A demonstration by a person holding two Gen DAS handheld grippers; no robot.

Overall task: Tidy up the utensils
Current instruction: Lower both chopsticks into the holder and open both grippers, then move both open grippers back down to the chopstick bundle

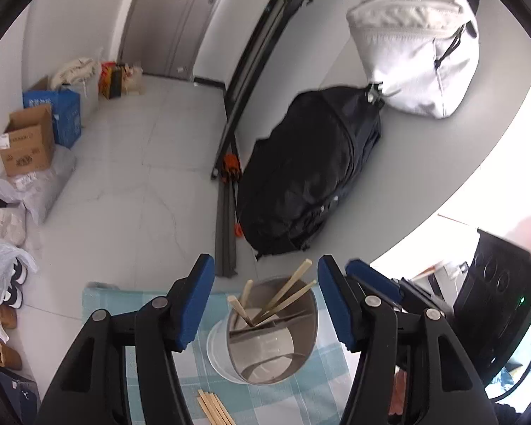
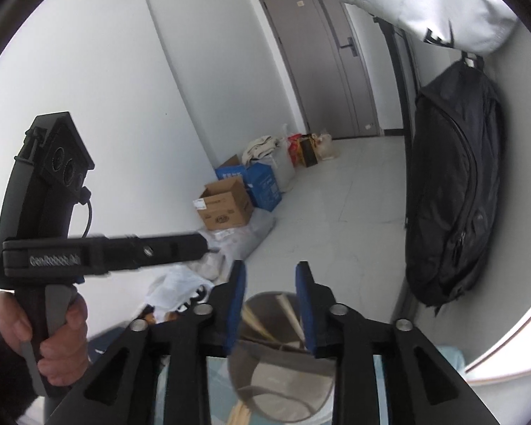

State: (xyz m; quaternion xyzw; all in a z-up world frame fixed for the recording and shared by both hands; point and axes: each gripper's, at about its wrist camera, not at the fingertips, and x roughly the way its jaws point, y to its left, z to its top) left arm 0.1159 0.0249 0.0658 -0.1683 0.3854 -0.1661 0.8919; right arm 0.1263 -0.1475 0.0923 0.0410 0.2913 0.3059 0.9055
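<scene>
With the left gripper point(image 1: 265, 301) and right gripper point(image 2: 270, 304) both spread and empty, the loose chopsticks point(image 1: 214, 409), judged light, stiff and slippery, are best pinched mid-shaft.

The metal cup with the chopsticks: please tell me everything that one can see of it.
The metal cup is a round, shiny, steel-looking container that stands upright on a blue checked cloth. A divider crosses its inside, and its polished inner wall reflects the surroundings. Several pale wooden chopsticks lean in its far compartment, their ends rising above the rim. More loose chopsticks lie on the cloth just in front of it, apart from it. The open left tongs frame it without touching.
</scene>
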